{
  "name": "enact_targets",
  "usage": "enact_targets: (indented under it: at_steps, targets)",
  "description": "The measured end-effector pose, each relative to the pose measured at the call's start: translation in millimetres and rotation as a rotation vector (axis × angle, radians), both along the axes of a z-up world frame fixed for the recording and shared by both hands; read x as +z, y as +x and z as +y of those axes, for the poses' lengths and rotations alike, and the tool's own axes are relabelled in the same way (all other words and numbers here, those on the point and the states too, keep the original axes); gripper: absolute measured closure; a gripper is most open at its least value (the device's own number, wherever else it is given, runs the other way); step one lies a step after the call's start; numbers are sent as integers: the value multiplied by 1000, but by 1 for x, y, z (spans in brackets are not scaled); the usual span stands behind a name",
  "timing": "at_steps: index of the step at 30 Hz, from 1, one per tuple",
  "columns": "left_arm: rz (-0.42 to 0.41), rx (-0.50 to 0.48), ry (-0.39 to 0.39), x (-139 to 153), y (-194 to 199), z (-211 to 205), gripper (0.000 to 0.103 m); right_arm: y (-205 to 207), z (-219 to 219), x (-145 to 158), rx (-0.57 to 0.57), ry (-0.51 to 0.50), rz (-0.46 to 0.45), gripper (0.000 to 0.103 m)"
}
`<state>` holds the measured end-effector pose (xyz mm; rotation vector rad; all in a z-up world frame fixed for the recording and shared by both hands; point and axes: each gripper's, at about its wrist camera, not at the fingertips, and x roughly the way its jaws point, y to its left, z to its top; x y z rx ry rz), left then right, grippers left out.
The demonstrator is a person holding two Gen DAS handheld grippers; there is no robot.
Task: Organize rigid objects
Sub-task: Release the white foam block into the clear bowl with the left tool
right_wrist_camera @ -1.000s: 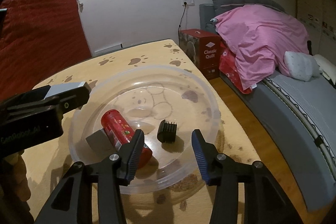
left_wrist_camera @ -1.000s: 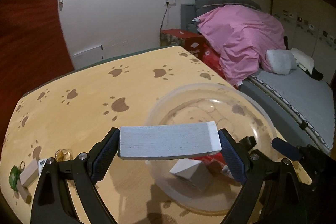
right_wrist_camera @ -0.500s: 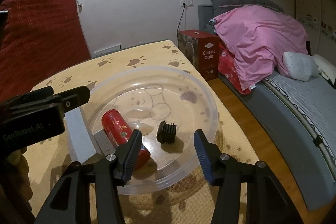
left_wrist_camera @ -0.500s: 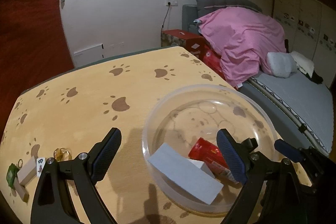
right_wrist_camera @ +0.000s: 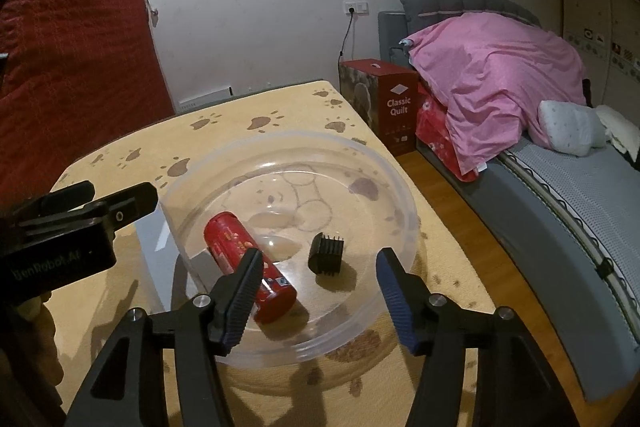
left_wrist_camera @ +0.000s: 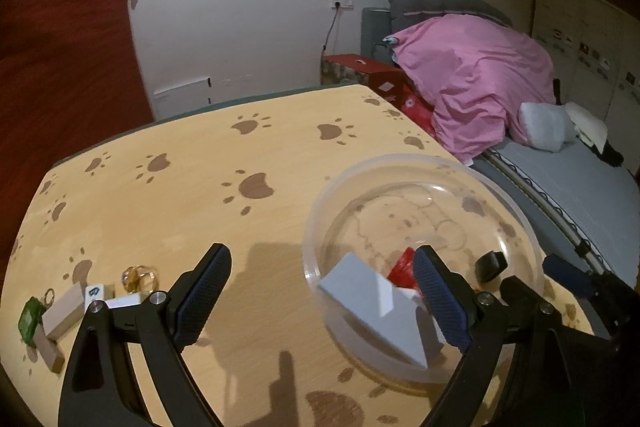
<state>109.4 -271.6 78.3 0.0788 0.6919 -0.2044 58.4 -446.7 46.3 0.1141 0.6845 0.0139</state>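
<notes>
Blue-padded and spread wide with nothing held, at the near-left rim of the clear bowl point(left_wrist_camera: 420, 163): left gripper point(left_wrist_camera: 320, 259). Alongside, at the bowl's near-right rim, right gripper point(right_wrist_camera: 320, 259), jaws just opened further, apart and clamped on nothing, merely framing a black ribbed cap point(right_wrist_camera: 326, 259) down on the bowl's floor. Printed on the left gripper's housing, partly readable: "enRobot.AI". Inside the bowl, against its near-left wall, white block point(left_wrist_camera: 372, 307), tilted with one end up the wall; likely light, stiff and smooth-faced, best taken across the short width at mid-length. Next to it, toward the bowl's middle, red can point(right_wrist_camera: 248, 263) on its side, label print too small to read; probably prone to rolling, so best pinched across the barrel. Left of the bowl and well apart, on the paw-print table point(left_wrist_camera: 180, 207), small wooden blocks point(left_wrist_camera: 60, 315), a green tag point(left_wrist_camera: 29, 315) and an amber ring point(left_wrist_camera: 140, 277), not yet gathered; small and hard, likely easy to pinch, easy to flick away. Beyond the bowl, off the table, red box point(right_wrist_camera: 398, 107) lettered "Classic Quilt".
</notes>
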Motion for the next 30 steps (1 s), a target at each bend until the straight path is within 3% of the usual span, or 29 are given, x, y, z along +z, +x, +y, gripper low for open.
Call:
enact_targets:
  at_steps: [18, 30]
  targets:
    - [-4, 123, 5, -5, -24, 66, 10, -10, 43, 18, 47, -47, -22, 37]
    - [20, 250, -19, -15, -37, 137, 10, -7, 83, 17, 144, 37, -5, 20]
